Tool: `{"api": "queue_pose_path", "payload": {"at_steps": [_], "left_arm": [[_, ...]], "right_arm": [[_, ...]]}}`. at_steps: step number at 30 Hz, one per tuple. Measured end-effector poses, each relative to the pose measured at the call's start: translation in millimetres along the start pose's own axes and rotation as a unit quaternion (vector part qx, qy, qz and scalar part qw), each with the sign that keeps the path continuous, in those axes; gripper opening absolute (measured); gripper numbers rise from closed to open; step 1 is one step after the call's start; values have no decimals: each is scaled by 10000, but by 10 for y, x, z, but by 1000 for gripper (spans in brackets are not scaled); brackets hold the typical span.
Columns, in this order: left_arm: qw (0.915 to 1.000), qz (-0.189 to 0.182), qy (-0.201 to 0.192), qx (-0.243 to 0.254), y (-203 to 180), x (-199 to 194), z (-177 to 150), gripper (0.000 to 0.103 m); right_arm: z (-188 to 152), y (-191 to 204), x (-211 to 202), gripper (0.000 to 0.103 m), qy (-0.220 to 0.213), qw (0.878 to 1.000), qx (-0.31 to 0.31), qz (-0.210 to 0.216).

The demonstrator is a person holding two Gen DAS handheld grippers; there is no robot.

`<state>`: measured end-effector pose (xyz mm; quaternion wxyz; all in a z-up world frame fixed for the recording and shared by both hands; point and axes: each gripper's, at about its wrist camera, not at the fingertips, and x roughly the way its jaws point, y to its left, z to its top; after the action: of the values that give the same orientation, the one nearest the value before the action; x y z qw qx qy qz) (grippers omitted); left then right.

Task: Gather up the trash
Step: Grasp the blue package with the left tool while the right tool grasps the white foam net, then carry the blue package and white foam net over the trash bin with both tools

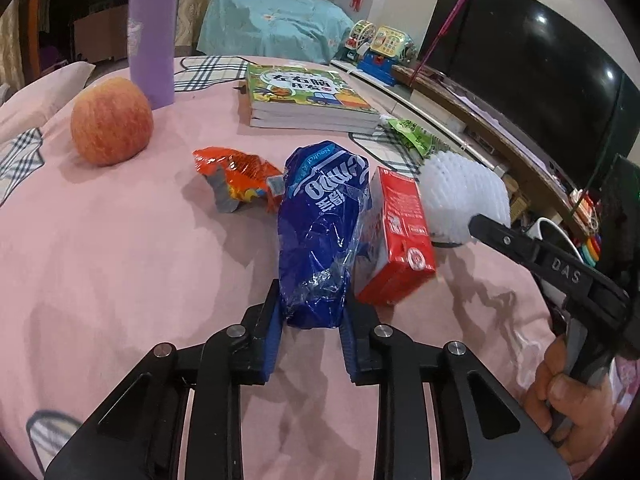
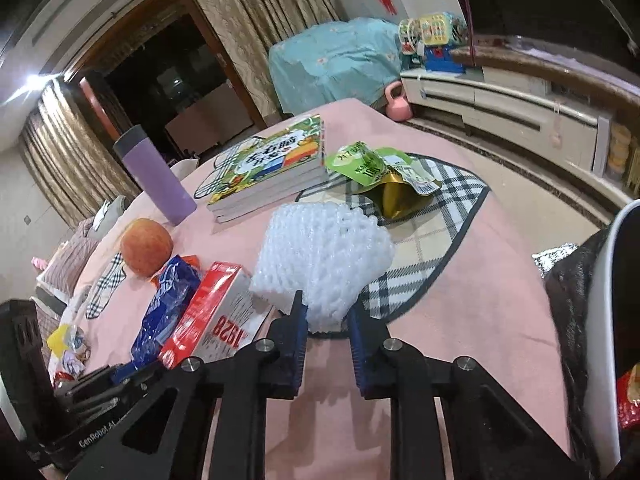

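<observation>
My left gripper point(image 1: 310, 312) is shut on the near end of a crumpled blue plastic wrapper point(image 1: 324, 224), which also shows in the right wrist view point(image 2: 168, 308). A red and white carton point(image 1: 396, 236) lies beside it, also in the right wrist view point(image 2: 216, 316). My right gripper point(image 2: 326, 320) is shut on the near edge of a white foam fruit net point(image 2: 324, 260), which also shows in the left wrist view point(image 1: 460, 196). An orange snack wrapper point(image 1: 240, 180) and a green and gold pouch point(image 2: 384, 176) lie on the pink tablecloth point(image 1: 120, 240).
An apple point(image 1: 112, 122), a purple flask point(image 1: 154, 36) and a stack of books point(image 1: 304, 98) stand further back on the table. A white bin with a black liner point(image 2: 588, 320) is at the right. A TV point(image 1: 540, 72) and its low cabinet run along the right wall.
</observation>
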<state>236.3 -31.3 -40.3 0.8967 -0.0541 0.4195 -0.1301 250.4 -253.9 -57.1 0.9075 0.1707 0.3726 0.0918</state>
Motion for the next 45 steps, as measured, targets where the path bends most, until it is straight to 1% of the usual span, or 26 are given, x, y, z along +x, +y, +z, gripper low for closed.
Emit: {"api": "queue_pose_path", "payload": {"at_steps": [6,10,15,21,31,38,45], "left_arm": [[9997,-129,-49,-214,19,-256,-249,24],[9994,-223,-80,-257,-55,-407,-441,24],[9990,-378,-116,-186,-210,-557,-580,24],[9983,-559,-187,-21,-440,-699,-643,24],[9964,-795,-78,289,-827,-671,-709,24],[9948,-863,-56,538,-1131,-655,-709,24],[9926,-939,-36,774,-1401,-620,-692,24]], "right_arm": [[-232,-12,-338,17,-108,9999,-53,-33],[-390,-4,-542,17,-142,9999,-68,-22],[-574,-16,-779,17,-197,9998,-85,-51],[-689,-87,-1008,17,-307,9995,-55,-86],[-804,-245,-1296,17,-459,9987,33,-236],[-866,-412,-1457,17,-539,9979,137,-321],[-865,-579,-1643,17,-709,9963,225,-441]]}}
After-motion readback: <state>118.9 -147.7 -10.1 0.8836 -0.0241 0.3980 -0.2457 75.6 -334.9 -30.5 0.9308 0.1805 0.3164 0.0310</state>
